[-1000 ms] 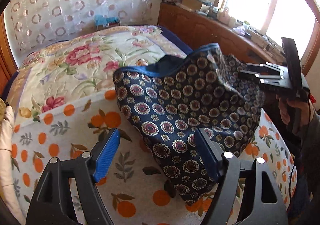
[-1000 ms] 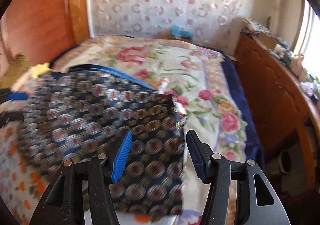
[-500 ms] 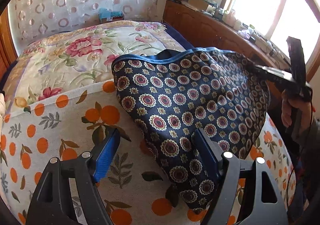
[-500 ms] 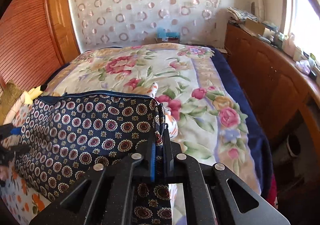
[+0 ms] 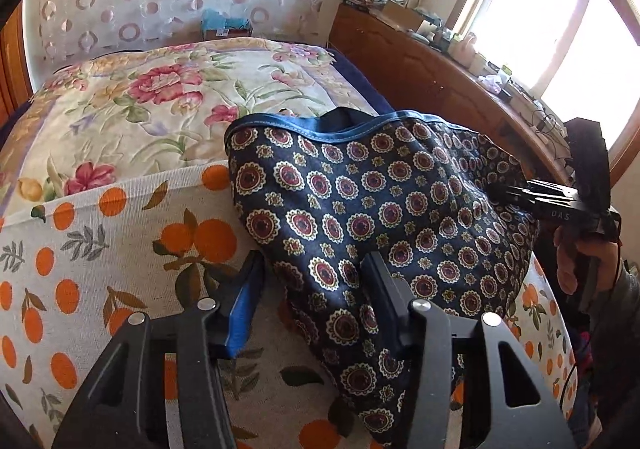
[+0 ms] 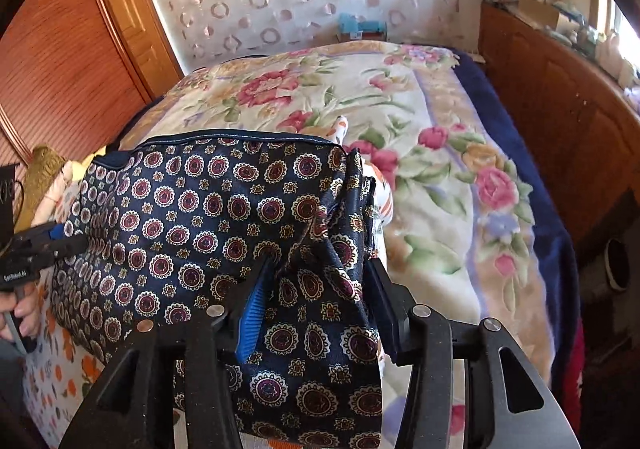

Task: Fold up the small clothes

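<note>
1. My left claw [image 5: 316, 301] is closing, and the near corner of the dark patterned shorts [image 5: 384, 217] lies between its jaws; the pads do not press it yet.
2. My right claw [image 6: 320, 301] is opening with the other side of the shorts bunched between its jaws, and the cloth is not pinched.
3. The shorts lie spread on the orange-print sheet [image 5: 120, 249] at the bed's near edge, blue waistband [image 5: 344, 127] toward the flowered blanket [image 6: 440, 153].

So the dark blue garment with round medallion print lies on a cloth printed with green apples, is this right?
Not quite. The dark blue medallion-print garment lies on a cloth printed with oranges, not green apples. The left wrist view shows the orange fruits and leaves clearly.
</note>
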A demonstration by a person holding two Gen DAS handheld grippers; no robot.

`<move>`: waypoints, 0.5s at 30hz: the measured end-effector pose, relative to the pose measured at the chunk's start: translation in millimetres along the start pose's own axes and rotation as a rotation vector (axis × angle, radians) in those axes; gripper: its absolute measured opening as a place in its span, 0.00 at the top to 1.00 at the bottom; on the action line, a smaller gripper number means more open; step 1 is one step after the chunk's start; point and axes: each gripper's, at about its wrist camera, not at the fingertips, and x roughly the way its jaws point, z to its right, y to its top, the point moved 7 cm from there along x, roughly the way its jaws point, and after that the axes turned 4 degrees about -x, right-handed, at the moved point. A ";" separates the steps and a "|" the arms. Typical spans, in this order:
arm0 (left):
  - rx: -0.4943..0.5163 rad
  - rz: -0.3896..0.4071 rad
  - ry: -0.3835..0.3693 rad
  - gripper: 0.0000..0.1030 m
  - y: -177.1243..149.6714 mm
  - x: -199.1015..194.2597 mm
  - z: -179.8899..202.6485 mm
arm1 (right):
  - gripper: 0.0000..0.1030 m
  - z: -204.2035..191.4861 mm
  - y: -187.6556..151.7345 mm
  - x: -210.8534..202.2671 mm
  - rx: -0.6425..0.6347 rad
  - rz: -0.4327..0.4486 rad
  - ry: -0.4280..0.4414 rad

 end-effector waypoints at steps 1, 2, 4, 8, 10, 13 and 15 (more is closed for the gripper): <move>0.012 0.004 0.006 0.49 0.2 0.7 0.5 | 0.52 2.0 0.8 0.4 0.002 -0.007 0.000; 0.021 0.007 0.012 0.49 0.3 1.2 0.5 | 0.52 0.4 1.6 0.8 0.002 -0.011 0.000; 0.035 0.011 0.025 0.49 -0.2 1.5 1.7 | 0.52 0.5 2.4 1.3 -0.007 -0.020 -0.001; 0.039 0.012 0.035 0.62 1.0 2.0 2.4 | 0.51 -3.1 3.1 3.4 -0.016 -0.028 -0.005; 0.016 -0.006 0.004 0.74 1.2 3.3 3.5 | 0.52 -4.7 3.7 4.5 -0.025 -0.031 -0.006; -0.009 -0.019 -0.042 0.90 0.2 2.2 5.9 | 0.79 -13.7 -0.6 5.0 -0.038 -0.031 0.022; -0.008 -0.005 -0.062 0.93 0.9 -4.1 9.9 | 0.86 -20.1 -2.8 4.7 -0.038 -0.032 0.065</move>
